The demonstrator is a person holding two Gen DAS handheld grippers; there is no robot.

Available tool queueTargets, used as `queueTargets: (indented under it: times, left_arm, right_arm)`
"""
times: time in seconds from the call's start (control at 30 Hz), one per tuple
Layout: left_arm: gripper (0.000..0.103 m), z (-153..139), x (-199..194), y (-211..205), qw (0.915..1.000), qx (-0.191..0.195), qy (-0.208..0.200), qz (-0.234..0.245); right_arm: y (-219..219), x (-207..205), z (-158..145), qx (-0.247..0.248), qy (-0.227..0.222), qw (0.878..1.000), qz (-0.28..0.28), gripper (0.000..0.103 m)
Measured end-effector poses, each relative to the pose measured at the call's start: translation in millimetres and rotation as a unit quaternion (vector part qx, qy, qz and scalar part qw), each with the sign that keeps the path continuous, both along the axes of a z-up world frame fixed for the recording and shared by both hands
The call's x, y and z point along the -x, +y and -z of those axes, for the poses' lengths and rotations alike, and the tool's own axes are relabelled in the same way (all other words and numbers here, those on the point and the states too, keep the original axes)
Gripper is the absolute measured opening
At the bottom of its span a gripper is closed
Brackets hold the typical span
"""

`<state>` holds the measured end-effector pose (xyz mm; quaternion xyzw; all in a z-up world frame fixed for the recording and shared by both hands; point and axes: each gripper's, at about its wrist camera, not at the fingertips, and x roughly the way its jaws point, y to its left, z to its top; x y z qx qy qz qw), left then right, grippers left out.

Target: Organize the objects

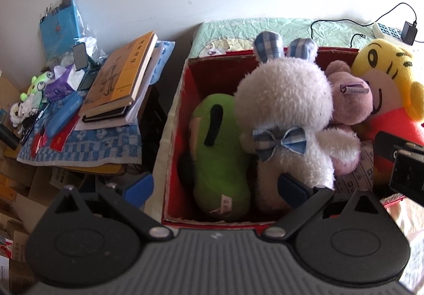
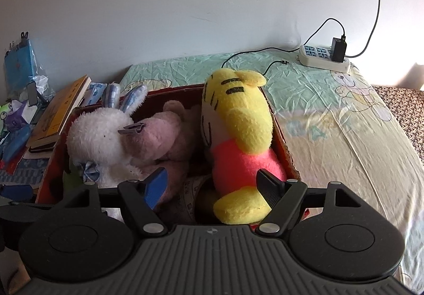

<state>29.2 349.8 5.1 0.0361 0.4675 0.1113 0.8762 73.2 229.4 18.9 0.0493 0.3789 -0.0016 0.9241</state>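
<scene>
From the left wrist camera, a plain white wall backs the room. A red cardboard box (image 1: 182,98) sits on a bed (image 1: 265,27) covered by a crinkled pale green sheet. Packed into the box are soft toys: a smooth green plush (image 1: 220,152), a fluffy white rabbit (image 1: 286,109) with checked blue ears and a bow, a worn pink plush (image 1: 347,101), and a yellow tiger (image 1: 384,83) in an orange-red top. The left gripper (image 1: 214,186) hangs over the box's near edge with its jaws wide apart, clamped on nothing; whether its right blue pad touches the rabbit's fur is hard to say. To the left, a cluttered worktop (image 1: 87,152) under a blue checked cloth carries stacked books (image 1: 119,80).

From the right wrist camera, the same box (image 2: 287,157) lies on the bed (image 2: 331,122), whose sheet shows faint cartoon bears. A white power strip (image 2: 318,59) with a black adapter rests near the wall. The right gripper (image 2: 212,186) has its jaws spread wide on either side of the tiger's (image 2: 238,114) lower body, not pressing it. The rabbit (image 2: 98,136) and pink plush (image 2: 164,136) lean together just left.
</scene>
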Motion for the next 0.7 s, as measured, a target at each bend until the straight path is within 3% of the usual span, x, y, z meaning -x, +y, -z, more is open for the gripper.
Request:
queueTargets:
  times: [0.7]
  left_arm:
    - [0.101, 5.1, -3.7, 0.5, 1.0, 0.004, 0.007, 0.003]
  right_arm:
    - [-1.9, -4.6, 3.1, -0.002, 0.004, 1.0, 0.007, 0.077]
